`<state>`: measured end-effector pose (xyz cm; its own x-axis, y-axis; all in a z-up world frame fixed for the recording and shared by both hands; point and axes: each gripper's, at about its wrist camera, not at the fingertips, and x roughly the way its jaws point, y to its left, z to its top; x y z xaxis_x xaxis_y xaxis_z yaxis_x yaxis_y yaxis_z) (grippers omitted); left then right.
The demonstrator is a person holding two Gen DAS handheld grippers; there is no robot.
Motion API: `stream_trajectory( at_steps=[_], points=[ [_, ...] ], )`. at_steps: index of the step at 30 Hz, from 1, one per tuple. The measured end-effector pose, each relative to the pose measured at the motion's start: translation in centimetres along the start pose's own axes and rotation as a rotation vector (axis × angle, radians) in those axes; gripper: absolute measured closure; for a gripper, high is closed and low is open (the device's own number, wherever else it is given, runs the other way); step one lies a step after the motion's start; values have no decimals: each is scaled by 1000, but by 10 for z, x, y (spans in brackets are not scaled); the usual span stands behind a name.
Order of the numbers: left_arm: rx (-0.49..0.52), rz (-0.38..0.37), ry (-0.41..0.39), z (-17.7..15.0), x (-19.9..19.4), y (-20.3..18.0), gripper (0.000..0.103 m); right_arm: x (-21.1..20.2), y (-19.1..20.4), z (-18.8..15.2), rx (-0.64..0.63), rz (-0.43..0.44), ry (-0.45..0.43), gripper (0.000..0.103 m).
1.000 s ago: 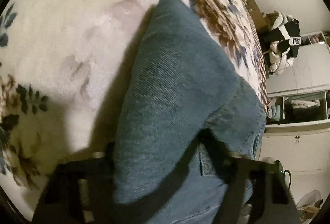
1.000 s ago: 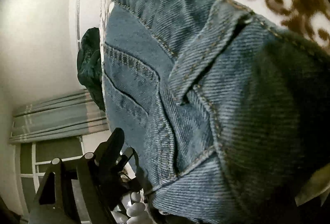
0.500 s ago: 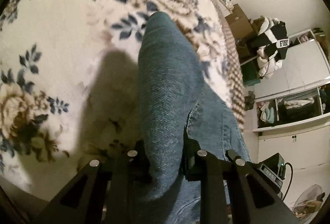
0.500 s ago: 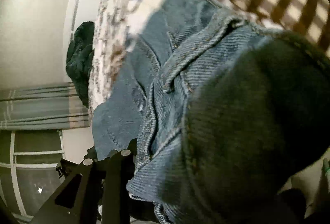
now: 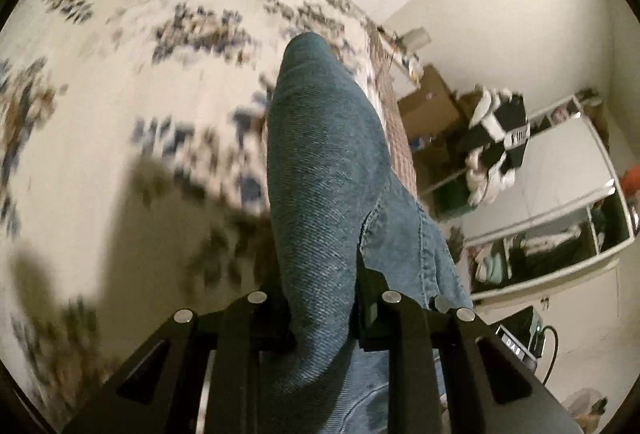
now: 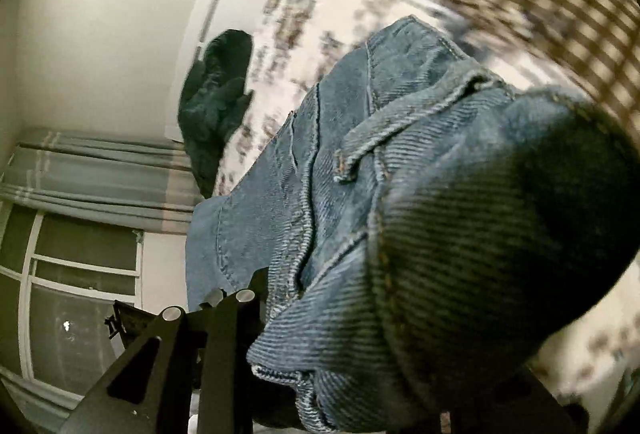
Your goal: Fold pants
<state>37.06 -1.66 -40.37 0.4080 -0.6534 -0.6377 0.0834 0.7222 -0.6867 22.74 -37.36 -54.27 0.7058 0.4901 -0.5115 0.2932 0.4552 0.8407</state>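
1. The left hand-held gripper [image 5: 322,318] is clenched on a fold of the blue denim pants [image 5: 328,170].
2. The right hand-held gripper [image 6: 256,310] grasps their bunched waistband end [image 6: 400,194].
3. A second ago the pants lay close against the floral bedspread [image 5: 120,94]; now they hang lifted above it, ready, likely, to be laid flat for folding.

Dim warm light, motion blur, fisheye vignette
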Motion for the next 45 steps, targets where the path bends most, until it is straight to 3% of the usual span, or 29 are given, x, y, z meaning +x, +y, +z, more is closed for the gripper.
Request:
stream_trajectory(
  at_steps=[5,12,16,19,20,22,25,27,31,33,35,37,38,39,41,43,45],
  points=[
    [18,-9,-23,105,36,27,85,80,58,56,-50,15,-52,74],
    [55,75,-2,228,114,103,84,248,92,131,-51,25,-83,74],
    [30,169,84,247,156,162,83,337,75,146,-22,-21,-30,74],
    [5,164,132,235,163,194,76,387,46,144,60,-125,93,58],
    [0,147,125,229,160,200,75,391,37,141,92,-163,124,53],
    [-11,130,122,223,155,203,74,375,22,134,135,-132,102,53],
    [-16,128,121,224,153,203,74,343,9,134,139,-161,25,57],
    [-9,156,122,229,152,203,74,343,6,137,125,-194,35,59],
    [63,294,109,235,135,178,73,346,29,144,100,-271,68,57],
    [130,395,87,231,122,160,71,343,54,149,29,-346,70,45],
    [191,470,72,223,111,144,57,341,82,151,-63,-437,74,34],
    [237,527,72,214,101,129,23,333,112,148,-186,-547,55,20],
    [255,546,69,208,96,120,18,326,118,143,-224,-587,46,6],
    [278,564,63,203,90,111,18,321,131,139,-280,-644,33,1],
    [318,587,47,195,78,93,17,315,155,131,-384,-722,8,1],
    [344,603,32,189,66,74,8,302,167,121,-460,-764,-5,1],
    [358,602,10,181,48,53,7,286,187,110,-525,-795,-26,1]
  ],
)
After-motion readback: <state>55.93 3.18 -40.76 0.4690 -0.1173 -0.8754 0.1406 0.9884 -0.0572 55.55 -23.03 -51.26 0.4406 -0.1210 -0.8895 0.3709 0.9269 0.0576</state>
